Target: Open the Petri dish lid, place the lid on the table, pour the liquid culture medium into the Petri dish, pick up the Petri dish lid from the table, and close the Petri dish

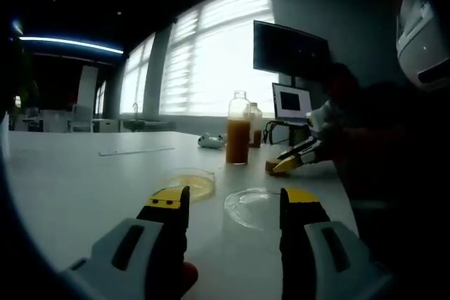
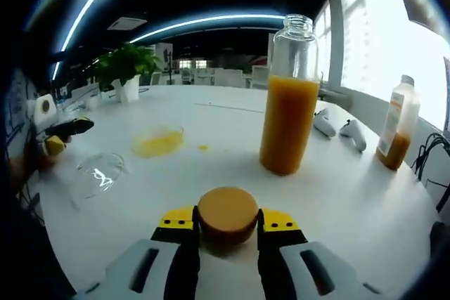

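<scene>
Roughly, left gripper view: the left gripper [image 1: 235,205] hung with jaws spread and nothing between them, just over the white table [image 1: 84,173]. The clear round Petri dish lid [image 1: 252,207] lay flat on the table straight ahead, between the jaw tips and slightly beyond. The shallow clear Petri dish holding yellow medium [image 1: 193,183] sat just beside the lid, toward the left jaw. The tall clear glass bottle of orange liquid [image 1: 238,131] stood upright, uncapped, further back.

Right gripper view: the right gripper [image 2: 226,221] was clamped on the round orange bottle cap [image 2: 226,216]. The bottle [image 2: 288,96] stood ahead. Dish [image 2: 159,142] and lid [image 2: 99,172] lay off to the left, near the left gripper [image 2: 67,131].

Judgement: the lid pickup fell to the left gripper, nearer and already lined up.
</scene>
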